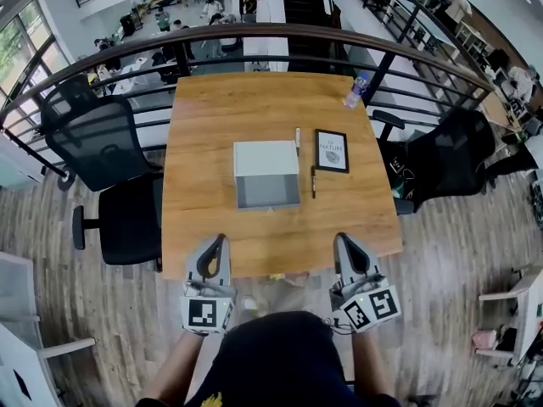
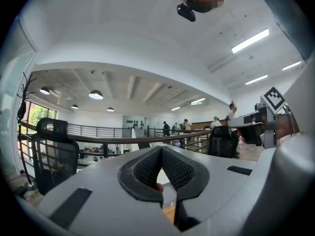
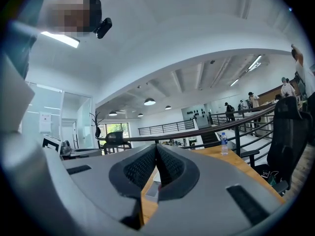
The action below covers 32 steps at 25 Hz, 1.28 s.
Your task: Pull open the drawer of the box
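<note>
A white box [image 1: 265,158] sits mid-table in the head view. Its grey drawer [image 1: 267,193] stands pulled out toward me, showing an empty inside. Both grippers hover at the near table edge, well short of the box and touching nothing. My left gripper [image 1: 219,241] points up-table left of the drawer, its jaws closed tip to tip with nothing between them. My right gripper [image 1: 344,238] is to the drawer's right, also shut and empty. In the left gripper view the left gripper [image 2: 161,149] has its pads meeting; the right gripper view shows the right gripper [image 3: 156,146] the same way.
A framed card [image 1: 331,150], a dark pen [image 1: 313,181] and a white stick [image 1: 298,136] lie right of the box. A water bottle [image 1: 355,91] stands at the far right corner. Black office chairs [image 1: 102,138] flank the wooden table [image 1: 204,117], with a railing [image 1: 254,32] beyond.
</note>
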{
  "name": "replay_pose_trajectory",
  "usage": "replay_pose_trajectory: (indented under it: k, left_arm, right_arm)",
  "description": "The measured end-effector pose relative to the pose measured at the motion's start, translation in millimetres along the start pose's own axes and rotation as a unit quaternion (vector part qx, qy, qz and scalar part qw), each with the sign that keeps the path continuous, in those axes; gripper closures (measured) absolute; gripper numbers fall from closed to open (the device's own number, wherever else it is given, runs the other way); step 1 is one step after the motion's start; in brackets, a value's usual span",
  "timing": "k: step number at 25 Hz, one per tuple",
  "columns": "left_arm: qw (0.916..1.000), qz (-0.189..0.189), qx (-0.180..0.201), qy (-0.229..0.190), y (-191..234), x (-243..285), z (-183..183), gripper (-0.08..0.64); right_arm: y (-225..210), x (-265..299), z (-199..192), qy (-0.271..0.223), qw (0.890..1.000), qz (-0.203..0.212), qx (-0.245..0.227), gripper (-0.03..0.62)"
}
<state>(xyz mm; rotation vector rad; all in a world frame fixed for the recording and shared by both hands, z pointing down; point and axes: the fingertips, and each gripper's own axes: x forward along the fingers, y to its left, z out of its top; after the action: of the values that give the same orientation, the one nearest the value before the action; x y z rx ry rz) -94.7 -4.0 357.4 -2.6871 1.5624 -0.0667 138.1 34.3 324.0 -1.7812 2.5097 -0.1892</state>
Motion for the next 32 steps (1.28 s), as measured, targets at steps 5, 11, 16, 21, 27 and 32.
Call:
replay_pose_trajectory:
  k: [5,11,16,21,27,32]
  left_arm:
    - [0.9996,0.009,-0.009,-0.023,2,-10,10,0.543]
    - [0.9996,0.021,-0.004,-0.017,6,-23,9,0.543]
    - [0.9994,0.033,-0.003,-0.010,10,-37,6,0.543]
    - [0.9990,0.043,-0.011,0.005,12,-51,-1,0.543]
    - [0.9979,0.053,-0.026,0.027,16,-68,-21,0.543]
    - [0.9970,0.059,-0.030,0.040,18,-78,-32,0.543]
  right_arm:
    - [11,-4,0,-0.004,1.000,0.010,-0.002,0.595]
    - [21,3,7,-0.010,0.999,0.032,-0.006,0.595]
    - [21,6,6,-0.010,0.999,0.037,0.002,0.595]
    - [23,1,5,-0.007,0.999,0.041,-0.007,0.595]
    - [23,-5,2,0.000,0.999,0.040,-0.020,0.595]
    - [27,-13,-2,0.010,0.998,0.041,-0.040,0.595]
